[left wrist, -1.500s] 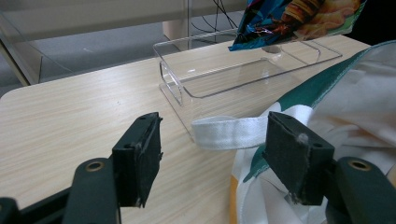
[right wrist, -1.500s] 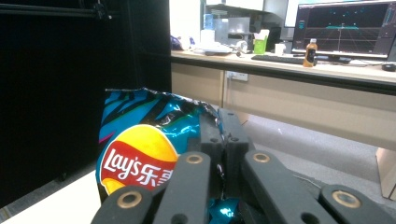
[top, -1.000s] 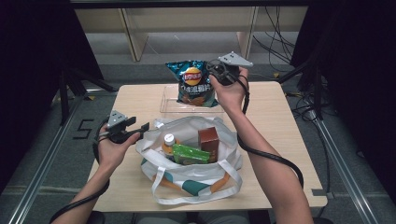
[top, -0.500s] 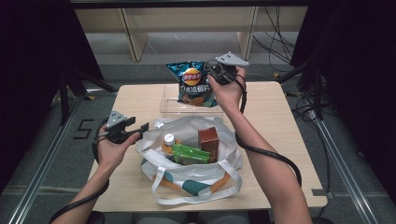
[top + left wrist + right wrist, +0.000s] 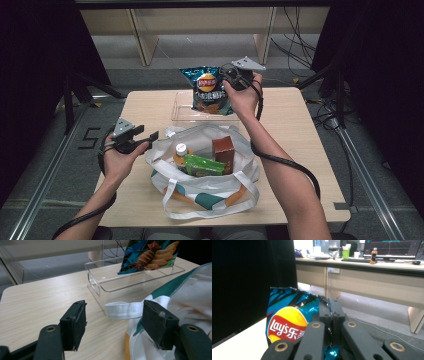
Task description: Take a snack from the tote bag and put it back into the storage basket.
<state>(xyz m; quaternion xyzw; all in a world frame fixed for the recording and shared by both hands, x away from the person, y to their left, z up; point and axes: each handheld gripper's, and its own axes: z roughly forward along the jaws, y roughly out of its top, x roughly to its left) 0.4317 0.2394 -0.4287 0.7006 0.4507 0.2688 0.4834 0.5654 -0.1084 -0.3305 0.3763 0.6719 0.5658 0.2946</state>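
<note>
My right gripper (image 5: 226,76) is shut on the top edge of a blue Lay's chip bag (image 5: 208,91), which hangs upright over a clear plastic tray (image 5: 180,111) at the table's far side. In the right gripper view the jaws (image 5: 331,307) pinch the chip bag (image 5: 287,320) at its crinkled top. My left gripper (image 5: 151,139) stands open at the left rim of a white tote bag (image 5: 200,192). In the left gripper view a white strap (image 5: 125,310) lies on the table beyond the open left gripper (image 5: 115,308).
The tote bag holds a capped bottle (image 5: 180,151), a green packet (image 5: 204,165) and a brown carton (image 5: 223,150). In the left gripper view the clear tray (image 5: 100,285) stands behind the strap. Bare wooden table (image 5: 300,130) lies right of the bag.
</note>
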